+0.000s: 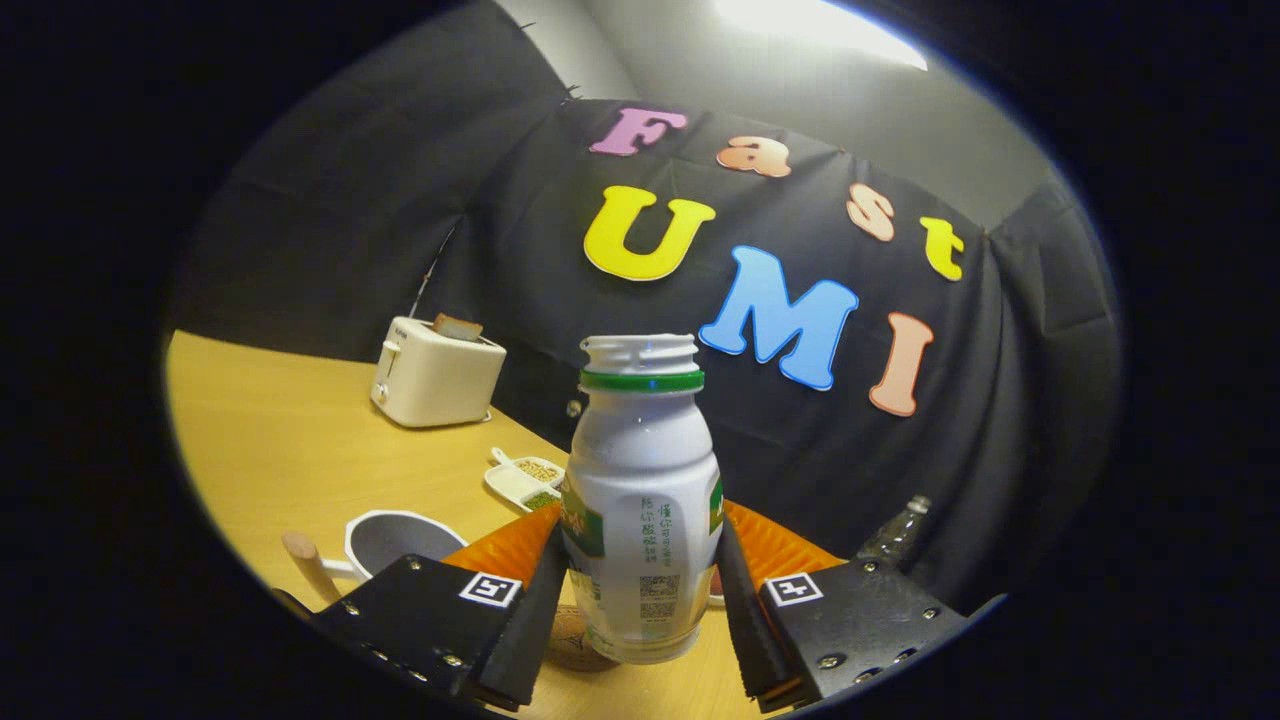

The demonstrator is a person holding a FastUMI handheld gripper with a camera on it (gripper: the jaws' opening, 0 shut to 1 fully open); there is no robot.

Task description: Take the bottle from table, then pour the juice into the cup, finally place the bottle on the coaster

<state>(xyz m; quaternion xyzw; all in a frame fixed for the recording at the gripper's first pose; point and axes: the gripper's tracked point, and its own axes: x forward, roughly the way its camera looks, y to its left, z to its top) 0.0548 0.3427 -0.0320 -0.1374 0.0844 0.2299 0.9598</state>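
A white juice bottle (640, 470) with a green neck ring and no cap stands upright between my fingers. My gripper (640, 600) is shut on the bottle, with both black pads (535, 610) pressing on its lower body. A round cork coaster (575, 640) lies on the wooden table (280, 450) just behind the bottle's base, partly hidden by the left finger. The cup (400, 540), white outside and grey inside with a wooden handle, stands beyond the left finger. Whether the bottle's base touches the table I cannot tell.
An orange ribbed mat (790, 550) lies behind the bottle. Further back on the left stand a white toaster (435, 375) with bread in it and small white dishes (525, 478) of grains. A clear plastic bottle (895, 535) stands beyond the right finger.
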